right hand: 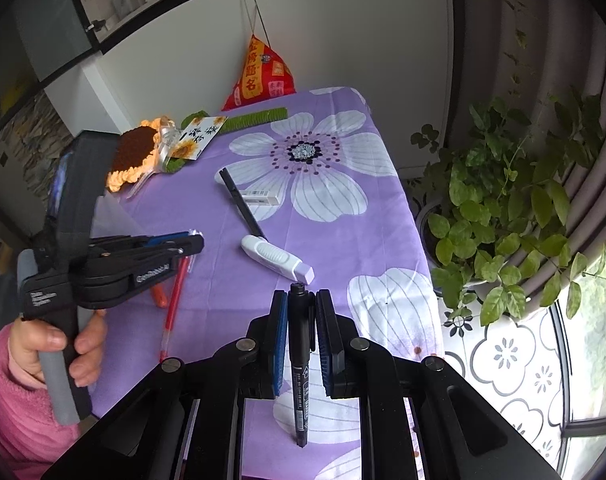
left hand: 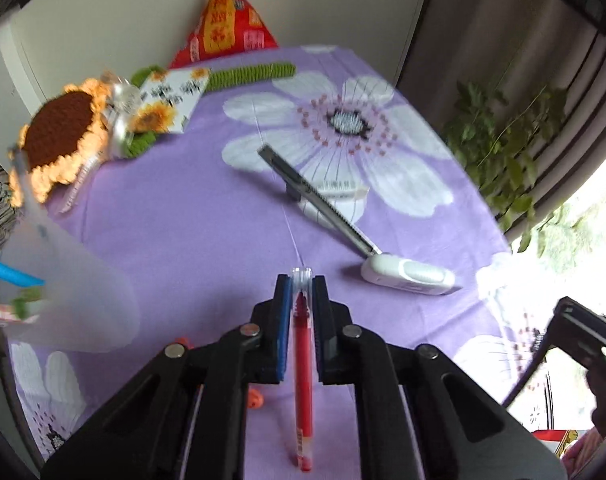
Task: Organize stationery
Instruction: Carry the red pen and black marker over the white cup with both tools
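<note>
My left gripper (left hand: 301, 280) is shut on a red pen (left hand: 303, 380), held above the purple flowered tablecloth (left hand: 191, 216); it also shows in the right wrist view (right hand: 195, 240) with the red pen (right hand: 175, 296) hanging down. My right gripper (right hand: 299, 296) is shut on a black marker (right hand: 299, 360). A utility knife (left hand: 315, 196), a white correction tape (left hand: 409, 274) and a white eraser box (left hand: 337, 192) lie on the cloth ahead. A frosted plastic cup (left hand: 67, 284) with a blue item in it stands at the left.
A crochet sunflower (left hand: 59, 140), a sunflower card (left hand: 171, 100) and a red bag (left hand: 227, 20) sit at the far left and back. An orange item (right hand: 159, 296) lies under the left gripper. A potted plant (right hand: 515, 216) stands beyond the table's right edge.
</note>
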